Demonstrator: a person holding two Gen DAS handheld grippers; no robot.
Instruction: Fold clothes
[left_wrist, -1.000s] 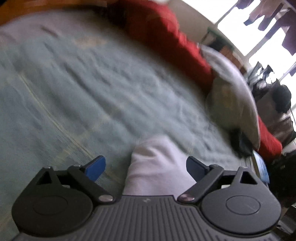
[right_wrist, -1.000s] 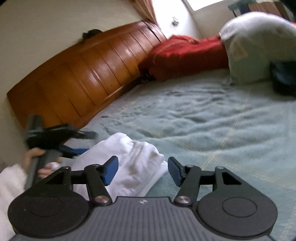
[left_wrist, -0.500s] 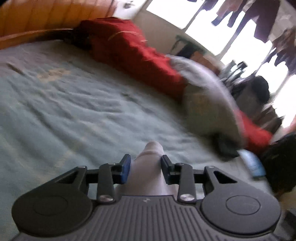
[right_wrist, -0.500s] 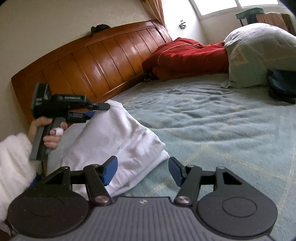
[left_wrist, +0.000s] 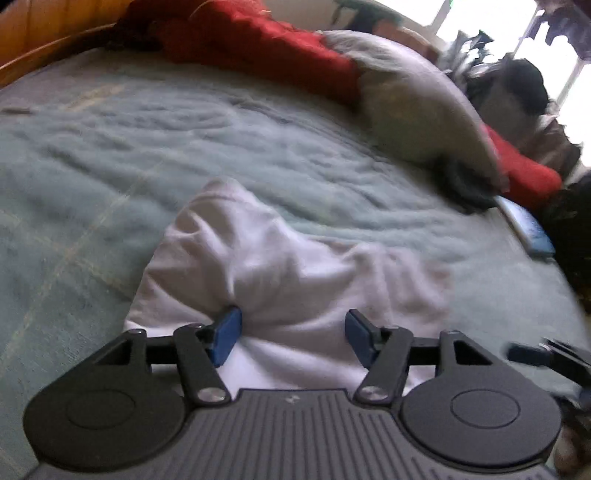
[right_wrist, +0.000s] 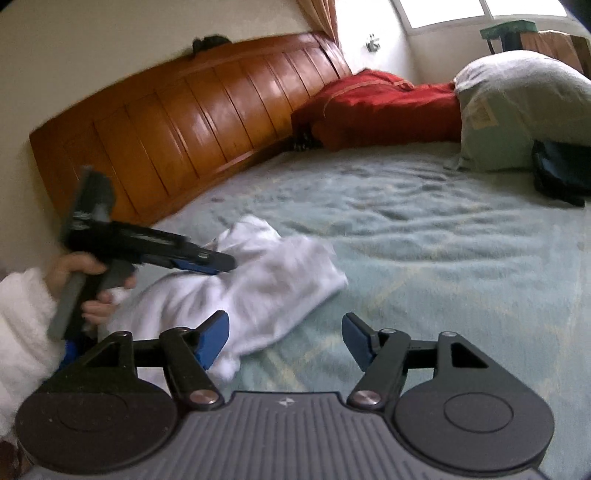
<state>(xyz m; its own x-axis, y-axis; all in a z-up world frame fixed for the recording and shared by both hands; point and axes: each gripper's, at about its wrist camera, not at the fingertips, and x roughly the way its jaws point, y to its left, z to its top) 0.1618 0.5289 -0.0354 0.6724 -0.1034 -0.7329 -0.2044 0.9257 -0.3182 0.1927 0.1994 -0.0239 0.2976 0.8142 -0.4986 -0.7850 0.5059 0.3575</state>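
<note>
White garment (left_wrist: 280, 273): one piece, rumpled, lying on the green bedspread (left_wrist: 110, 155) near the bed's edge. Left wrist view: my left gripper (left_wrist: 291, 334) sits over the nearest bunch of cloth, its jaws just opened and now apart, the cloth between them but only the left pad brushing a fold; I judge this a release after laying a fold down. The far end of the garment rises in a soft peak, so the fold is not yet flat. Behind it, a red blanket (left_wrist: 258, 44) and a pale pillow (left_wrist: 424, 110) along the far side. Right wrist view: my right gripper (right_wrist: 284, 338) hovers apart and empty, just beside the garment's near corner, likely placed to take that corner next; its jaws have widened a little. My left hand (right_wrist: 88, 280) holds its tool above the cloth. Wooden headboard (right_wrist: 184, 122) behind. Containers: none in view.
</note>
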